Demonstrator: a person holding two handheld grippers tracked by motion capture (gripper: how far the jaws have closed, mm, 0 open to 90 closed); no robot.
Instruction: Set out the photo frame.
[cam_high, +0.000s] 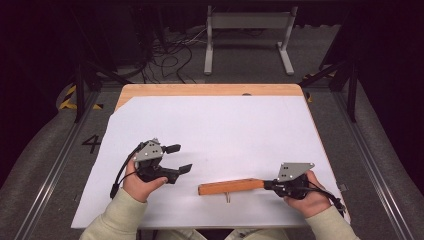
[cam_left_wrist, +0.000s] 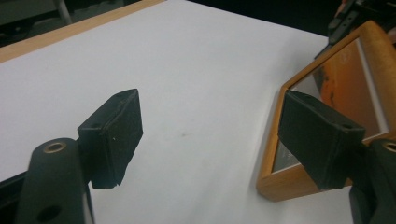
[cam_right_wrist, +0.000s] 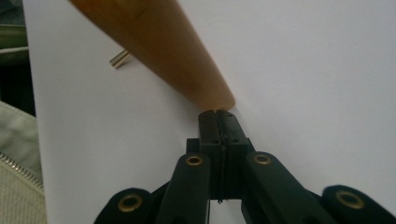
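Observation:
A wooden picture frame (cam_high: 230, 187) stands on its edge near the front of the white sheet (cam_high: 225, 120). In the left gripper view its wooden border (cam_left_wrist: 280, 183) surrounds a glass face with an orange reflection. A small brass leg (cam_right_wrist: 120, 59) pokes out beside the frame (cam_right_wrist: 154, 42). My right gripper (cam_high: 266, 185) is shut, its tips (cam_right_wrist: 219, 114) pressed against the frame's right end with nothing seen between the jaws. My left gripper (cam_high: 180, 158) is held open to the left of the frame, and its jaws (cam_left_wrist: 217, 135) are wide apart over bare sheet.
The sheet covers most of a wooden table (cam_high: 200, 90). Beyond the far edge are tangled cables (cam_high: 170, 55) and a grey metal stand (cam_high: 247, 35) on the floor. Rails run along both sides of the table.

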